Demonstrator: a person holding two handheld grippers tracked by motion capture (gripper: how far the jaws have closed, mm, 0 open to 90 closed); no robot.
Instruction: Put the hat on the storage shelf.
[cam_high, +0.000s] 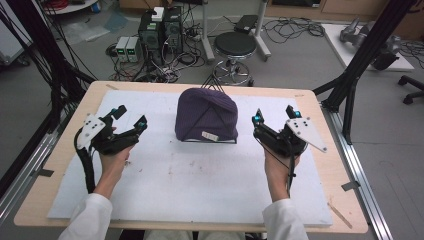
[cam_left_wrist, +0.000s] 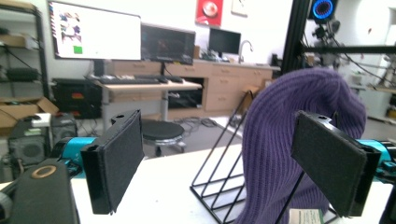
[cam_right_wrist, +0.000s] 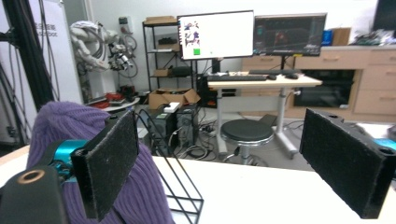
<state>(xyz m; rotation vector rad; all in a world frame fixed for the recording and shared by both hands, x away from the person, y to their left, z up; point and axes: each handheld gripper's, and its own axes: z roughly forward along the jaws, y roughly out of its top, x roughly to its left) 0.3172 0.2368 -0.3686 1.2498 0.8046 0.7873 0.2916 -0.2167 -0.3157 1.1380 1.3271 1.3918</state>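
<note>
A purple knit beanie (cam_high: 206, 115) is pulled over a black wire stand (cam_high: 210, 141) at the far middle of the white mat (cam_high: 200, 185); a small white label (cam_high: 210, 135) hangs at its front hem. My left gripper (cam_high: 132, 115) is held to the left of the beanie, apart from it, open with nothing between its jaws. In the left gripper view the beanie (cam_left_wrist: 289, 140) and stand (cam_left_wrist: 219, 186) lie ahead, to the right. My right gripper (cam_high: 274, 114) is held to the beanie's right, also open and holding nothing. In the right gripper view the beanie (cam_right_wrist: 60, 121) sits behind the left jaw.
The mat covers most of a wooden table (cam_high: 330, 175). Beyond the far edge stand a round black stool (cam_high: 235, 47) and computer cases (cam_high: 160, 30) with cables on the floor. Black frame posts (cam_high: 367, 45) rise at both sides of the table.
</note>
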